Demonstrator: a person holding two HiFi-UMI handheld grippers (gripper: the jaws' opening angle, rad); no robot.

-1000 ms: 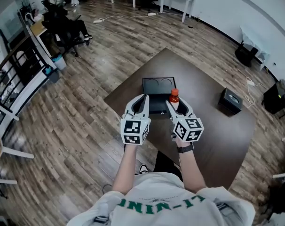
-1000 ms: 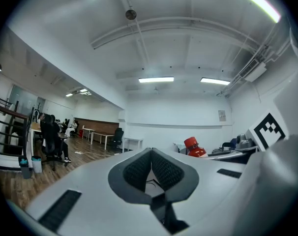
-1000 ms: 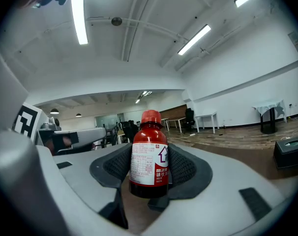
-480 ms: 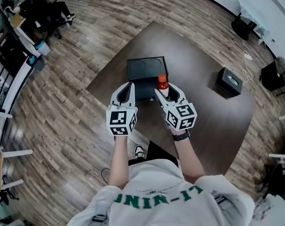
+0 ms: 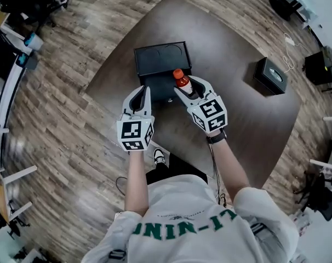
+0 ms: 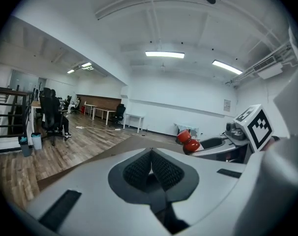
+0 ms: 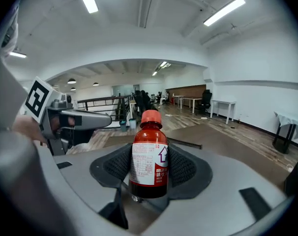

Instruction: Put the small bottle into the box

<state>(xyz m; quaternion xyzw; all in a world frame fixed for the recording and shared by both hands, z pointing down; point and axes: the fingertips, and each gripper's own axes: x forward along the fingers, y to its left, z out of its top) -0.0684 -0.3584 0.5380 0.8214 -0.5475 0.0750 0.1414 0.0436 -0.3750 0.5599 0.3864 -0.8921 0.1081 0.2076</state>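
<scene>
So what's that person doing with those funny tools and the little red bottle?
A person holds a tool in each hand over a brown table. The right tool is clamped on a small bottle with a red cap and carries it upright. The left tool is shut with nothing in it. Both are at the near side of an open black box on the table. The bottle is not in the box yet.
</scene>
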